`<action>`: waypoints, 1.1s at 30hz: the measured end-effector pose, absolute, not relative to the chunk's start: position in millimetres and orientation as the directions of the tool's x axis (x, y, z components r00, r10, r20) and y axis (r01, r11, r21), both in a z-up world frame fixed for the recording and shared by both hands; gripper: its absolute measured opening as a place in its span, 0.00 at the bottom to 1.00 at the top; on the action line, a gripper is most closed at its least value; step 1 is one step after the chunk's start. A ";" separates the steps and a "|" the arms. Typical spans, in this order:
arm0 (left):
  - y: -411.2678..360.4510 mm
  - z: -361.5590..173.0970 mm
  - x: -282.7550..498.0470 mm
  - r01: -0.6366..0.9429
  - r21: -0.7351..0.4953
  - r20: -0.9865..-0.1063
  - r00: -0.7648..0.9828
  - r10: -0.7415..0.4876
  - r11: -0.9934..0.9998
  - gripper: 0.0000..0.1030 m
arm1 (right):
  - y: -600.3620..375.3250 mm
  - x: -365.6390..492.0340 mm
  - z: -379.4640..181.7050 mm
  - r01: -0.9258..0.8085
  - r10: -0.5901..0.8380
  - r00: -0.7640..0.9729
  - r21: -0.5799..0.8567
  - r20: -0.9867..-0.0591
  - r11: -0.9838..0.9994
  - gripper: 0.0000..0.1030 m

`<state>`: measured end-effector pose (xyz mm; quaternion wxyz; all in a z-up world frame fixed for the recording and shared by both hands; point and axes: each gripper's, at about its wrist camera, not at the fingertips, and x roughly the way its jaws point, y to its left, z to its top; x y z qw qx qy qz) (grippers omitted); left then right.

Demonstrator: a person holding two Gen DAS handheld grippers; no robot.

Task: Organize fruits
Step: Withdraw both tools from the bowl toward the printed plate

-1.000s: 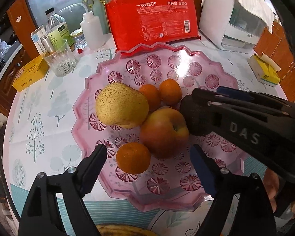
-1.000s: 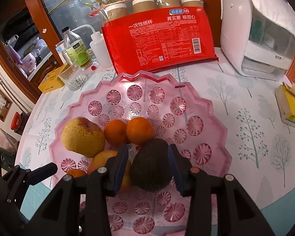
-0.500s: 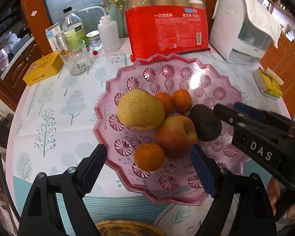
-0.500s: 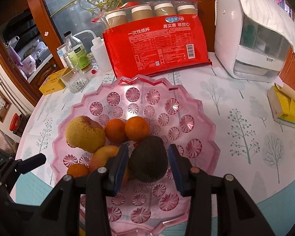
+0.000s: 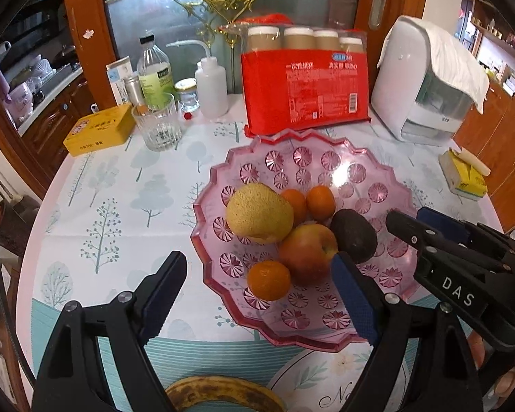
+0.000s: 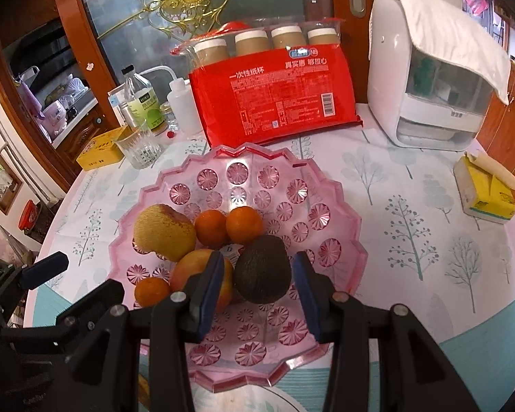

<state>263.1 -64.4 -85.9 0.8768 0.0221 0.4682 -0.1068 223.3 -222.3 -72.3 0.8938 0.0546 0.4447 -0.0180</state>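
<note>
Pink transparent plastic makes the fruit tray (image 5: 370, 185), which has a zigzag rim and pressed star rosettes all over its floor. It stands on the round counter (image 5: 120, 206), which is covered by a smooth cloth printed with pale trees.

All the fruit in the tray lies together on its left half. The rough yellow pear (image 5: 259, 218) is the biggest. Two small glossy mandarins (image 5: 321, 202) sit behind, touching each other. The red-yellow apple (image 5: 307, 254) lies in the middle, and a third mandarin (image 5: 267, 279) is just in front of it. The dark, matt, egg-shaped avocado (image 5: 353, 237) rests on the tray floor beside the apple on its right.

The left tool (image 5: 257, 261) hangs over the near rim of the tray with its ribbed blue pads wide apart and nothing held. In the right wrist view, the right tool (image 6: 257, 257) stands with a narrow gap; the avocado (image 6: 261, 271) shows between its pads, but a little space is visible on both sides, so it is not gripped.

A brown-spotted banana (image 5: 219, 391) shows at the near edge of the counter. At the back stand a red plastic pack of paper cups (image 5: 305, 89), a ribbed drinking glass (image 5: 158, 127) that looks empty, a yellow tin (image 5: 99, 130) and a white squeeze bottle (image 5: 211, 89).
</note>
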 end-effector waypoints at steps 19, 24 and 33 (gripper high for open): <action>-55.4 -32.9 207.6 0.215 -0.029 -0.802 0.578 -0.151 0.976 0.83 | -209.2 167.0 -17.6 0.062 0.009 0.664 0.067 -0.748 0.996 0.41; -50.9 -15.1 181.5 0.210 -0.030 -0.779 0.607 -0.155 0.977 0.83 | -204.5 147.1 -3.4 0.046 0.013 0.679 0.061 -0.734 0.997 0.41; -39.5 3.4 139.0 0.171 -0.049 -0.757 0.636 -0.149 0.984 0.83 | -196.5 103.6 16.4 0.001 0.034 0.702 0.049 -0.712 0.999 0.41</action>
